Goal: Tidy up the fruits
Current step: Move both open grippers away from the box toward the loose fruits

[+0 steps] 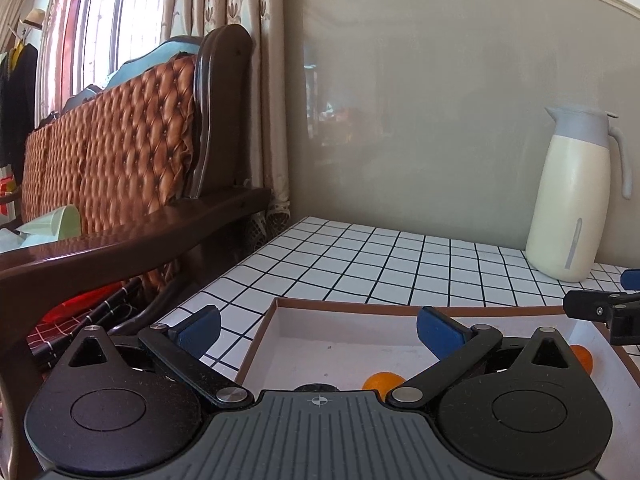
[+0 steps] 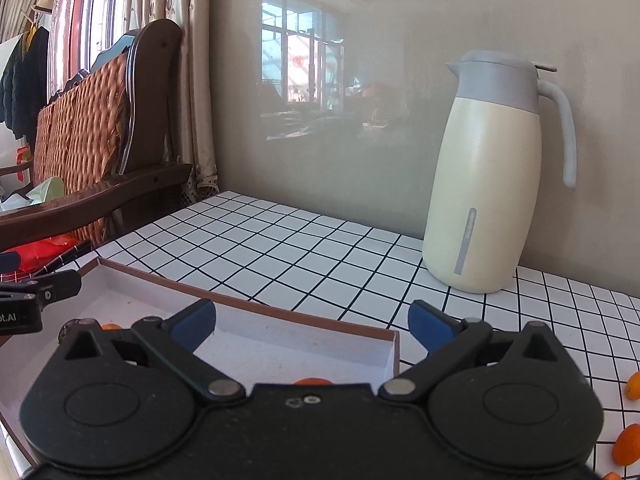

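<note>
Grippers sit side by side over a shallow cardboard box (image 2: 304,322), both tipped slightly downward: the left gripper (image 1: 318,328) and the right gripper (image 2: 310,326) each have their blue-padded jaws spread wide with nothing between them. Small orange fruits (image 1: 380,382) lie on the box's white floor, partly hidden behind the black linkages; more loose fruits (image 2: 628,444) rest on the tabletop to the right of the box. Beyond, the white tablecloth (image 2: 280,248) carries a black grid. A cream, grey-lidded thermos jug (image 2: 490,176) stands upright by the glossy wall, and a quilted brown wooden sofa (image 1: 120,140) sits to the left.
</note>
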A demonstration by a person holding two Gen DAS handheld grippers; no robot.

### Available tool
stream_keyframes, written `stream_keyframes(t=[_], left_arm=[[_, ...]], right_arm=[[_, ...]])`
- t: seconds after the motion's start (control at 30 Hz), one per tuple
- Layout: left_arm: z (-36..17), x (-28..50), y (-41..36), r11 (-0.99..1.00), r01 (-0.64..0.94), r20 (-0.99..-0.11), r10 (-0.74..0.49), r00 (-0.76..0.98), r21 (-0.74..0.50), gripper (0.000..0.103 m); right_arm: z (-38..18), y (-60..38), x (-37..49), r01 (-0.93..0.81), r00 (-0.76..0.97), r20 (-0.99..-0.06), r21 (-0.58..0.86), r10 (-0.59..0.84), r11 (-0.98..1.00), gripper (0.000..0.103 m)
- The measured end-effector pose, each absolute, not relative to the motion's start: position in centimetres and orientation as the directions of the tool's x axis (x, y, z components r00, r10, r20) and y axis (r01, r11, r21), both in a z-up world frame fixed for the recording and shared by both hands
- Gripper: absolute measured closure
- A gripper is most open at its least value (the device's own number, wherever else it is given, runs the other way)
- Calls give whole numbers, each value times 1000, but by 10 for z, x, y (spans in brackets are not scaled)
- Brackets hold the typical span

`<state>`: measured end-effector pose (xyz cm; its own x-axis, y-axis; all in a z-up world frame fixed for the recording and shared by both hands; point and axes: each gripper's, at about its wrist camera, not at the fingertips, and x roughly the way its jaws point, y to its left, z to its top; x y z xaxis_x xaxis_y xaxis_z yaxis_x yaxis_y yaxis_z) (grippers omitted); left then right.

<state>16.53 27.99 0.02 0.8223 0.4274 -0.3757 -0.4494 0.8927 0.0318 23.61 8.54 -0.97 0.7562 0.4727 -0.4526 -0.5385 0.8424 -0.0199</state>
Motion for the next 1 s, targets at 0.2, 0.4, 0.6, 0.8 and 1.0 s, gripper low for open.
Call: stream_keyframes(t=[0.2, 0.4, 0.6, 0.8, 1.0], left_arm=[[3, 160, 278, 889, -457, -371, 436, 820, 33, 0], [16, 141, 263, 883, -469, -311, 455, 835, 31, 0], [23, 124, 238, 860, -505, -262, 505, 822, 72, 0], [23, 110, 212, 886, -461, -300, 455, 838, 56, 0], [23, 109, 193, 892, -452, -321, 432, 843, 14, 0]], right_arm=[[-8, 83, 231, -541, 760, -443, -25, 476, 841, 6], [-2, 75, 211, -510, 808, -383, -72, 448, 857, 6], [-1, 57, 189, -493, 822, -398, -139, 407, 859, 6], [6, 28, 177, -463, 828, -401, -97, 391, 881, 6], [8, -4, 172, -451, 824, -403, -41, 398, 892, 6]])
